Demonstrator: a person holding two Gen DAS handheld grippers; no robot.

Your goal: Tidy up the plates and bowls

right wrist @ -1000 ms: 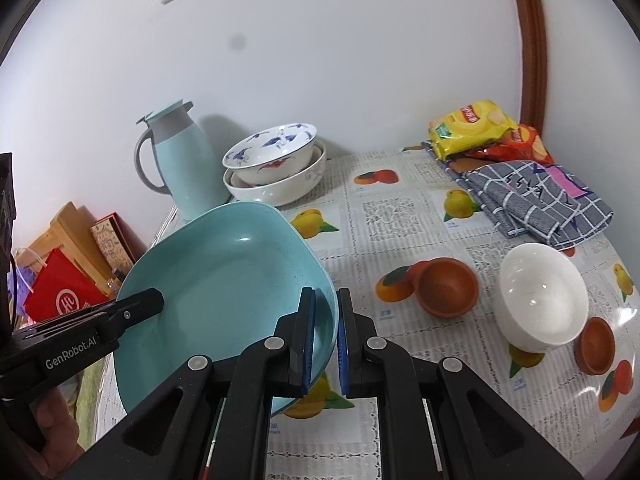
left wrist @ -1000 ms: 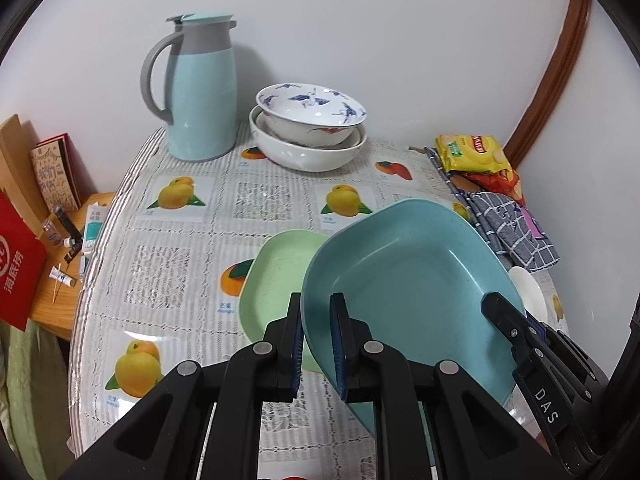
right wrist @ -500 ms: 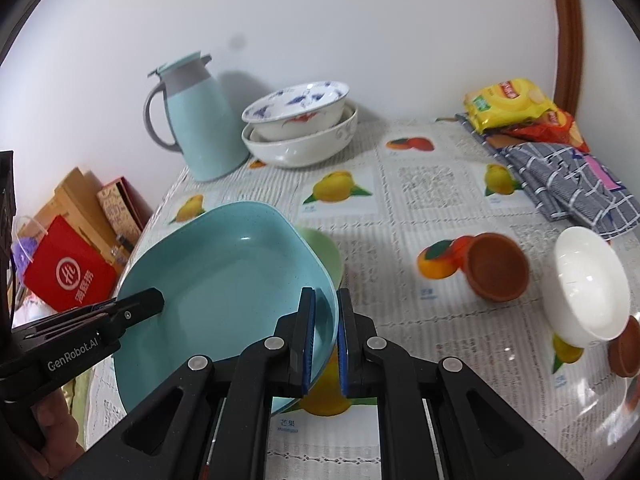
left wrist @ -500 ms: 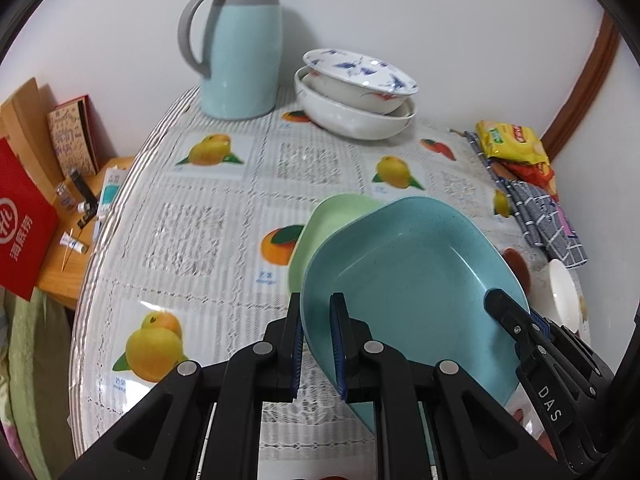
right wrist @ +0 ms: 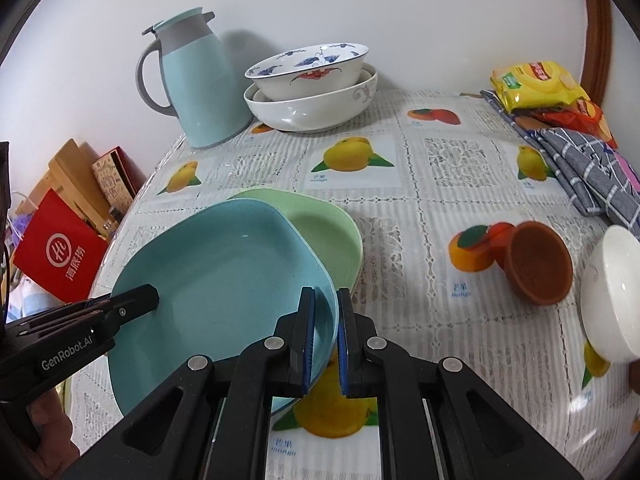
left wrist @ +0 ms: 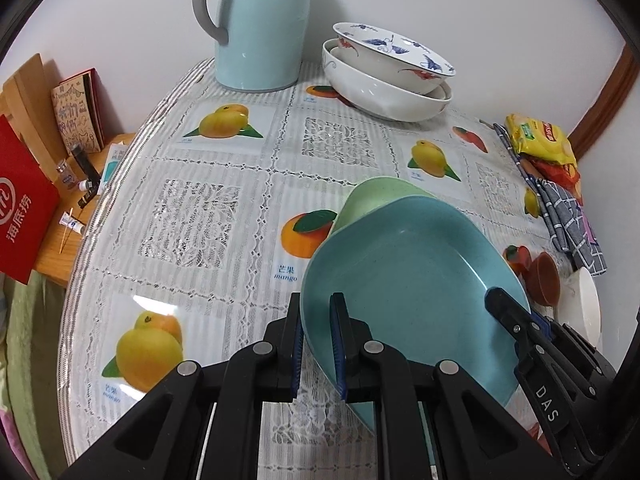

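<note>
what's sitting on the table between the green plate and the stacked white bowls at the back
Nothing stands there. Between the green plate and the stacked white bowls only bare fruit-print tablecloth shows, clearest in the right wrist view.

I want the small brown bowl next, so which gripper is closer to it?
Right. The right gripper grips the blue plate's edge facing the brown bowl; the left gripper grips the opposite edge.

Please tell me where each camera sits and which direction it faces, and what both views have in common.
Left wrist: on the left gripper, looking down over the table; the right gripper shows too.
Right wrist: on the right gripper, looking down toward the jug; the left gripper and a hand show.
Shared: blue plate held by both, green plate, stacked bowls.
</note>
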